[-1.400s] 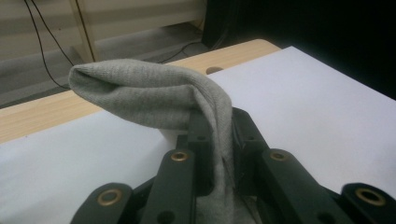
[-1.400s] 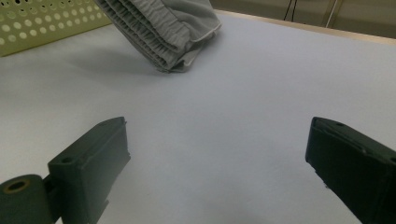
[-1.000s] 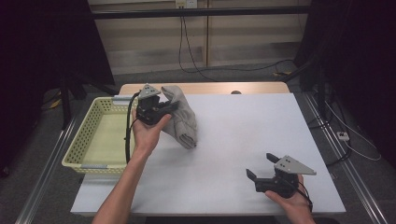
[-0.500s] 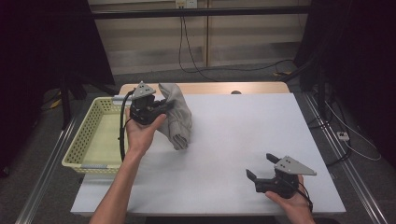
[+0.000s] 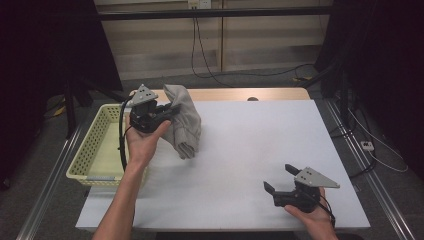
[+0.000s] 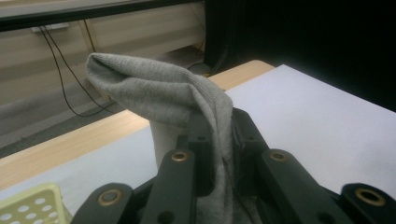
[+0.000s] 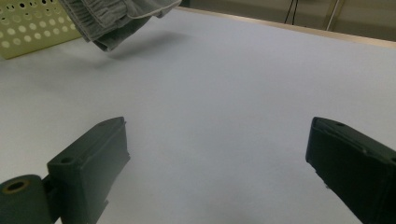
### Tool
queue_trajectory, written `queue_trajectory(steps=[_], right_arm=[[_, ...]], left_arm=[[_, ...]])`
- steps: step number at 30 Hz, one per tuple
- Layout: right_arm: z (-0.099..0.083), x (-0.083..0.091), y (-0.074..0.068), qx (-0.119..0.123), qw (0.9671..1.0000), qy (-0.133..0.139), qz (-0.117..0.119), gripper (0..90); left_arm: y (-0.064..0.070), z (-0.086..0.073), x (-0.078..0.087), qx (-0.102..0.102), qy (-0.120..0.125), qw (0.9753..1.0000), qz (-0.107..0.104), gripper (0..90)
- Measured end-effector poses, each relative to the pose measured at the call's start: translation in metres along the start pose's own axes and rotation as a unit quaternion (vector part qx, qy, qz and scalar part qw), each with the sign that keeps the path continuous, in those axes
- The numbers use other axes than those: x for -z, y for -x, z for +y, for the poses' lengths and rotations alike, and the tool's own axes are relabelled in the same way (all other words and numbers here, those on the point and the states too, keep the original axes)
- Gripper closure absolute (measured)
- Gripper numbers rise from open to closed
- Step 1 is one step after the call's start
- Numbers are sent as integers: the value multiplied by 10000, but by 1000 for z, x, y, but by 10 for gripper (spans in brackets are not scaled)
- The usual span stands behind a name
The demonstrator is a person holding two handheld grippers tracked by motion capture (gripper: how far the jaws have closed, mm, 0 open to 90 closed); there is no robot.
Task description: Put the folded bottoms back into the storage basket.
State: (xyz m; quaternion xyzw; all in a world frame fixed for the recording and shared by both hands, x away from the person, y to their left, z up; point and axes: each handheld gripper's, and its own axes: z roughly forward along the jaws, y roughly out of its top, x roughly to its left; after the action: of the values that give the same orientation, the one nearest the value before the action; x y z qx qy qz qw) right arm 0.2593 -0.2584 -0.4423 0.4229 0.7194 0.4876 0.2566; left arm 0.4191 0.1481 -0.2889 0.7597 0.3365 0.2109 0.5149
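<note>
My right gripper [image 5: 281, 179] rests nearest me, jaws spread wide and empty on the white table [image 5: 260, 145]. Farther off, my left gripper [image 5: 167, 112] is clenched on the folded grey knit cloth [image 5: 184, 122], hanging clear beside the pale yellow perforated basket [image 5: 95, 150]. I should keep the pinch firm and lower it flat. Since a second ago, I've raised it and drawn it basketward.

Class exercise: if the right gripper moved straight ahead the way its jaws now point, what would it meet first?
The right gripper, jaws open, points across bare white table toward the hanging grey cloth. The cloth likely comes first, the yellow basket behind it; depth is uncertain.
</note>
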Motion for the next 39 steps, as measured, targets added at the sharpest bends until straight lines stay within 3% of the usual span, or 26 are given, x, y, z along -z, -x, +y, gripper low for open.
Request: queue_trajectory(steps=[7,14,25,39], right_arm=[[0,0,0,-28,10000,-7,-14,52],[0,0,2,-29,10000,1,-45,52],[0,-1,0,-7,10000,10,-4,52],[0,-2,0,-13,10000,-6,-8,52]], left_arm=[[-3,6,12,-41,106,9999,2,808],[3,11,17,-159,32,9999,37,808],[5,16,43,-253,224,9994,74,808],[2,19,60,-303,387,9985,239,808]])
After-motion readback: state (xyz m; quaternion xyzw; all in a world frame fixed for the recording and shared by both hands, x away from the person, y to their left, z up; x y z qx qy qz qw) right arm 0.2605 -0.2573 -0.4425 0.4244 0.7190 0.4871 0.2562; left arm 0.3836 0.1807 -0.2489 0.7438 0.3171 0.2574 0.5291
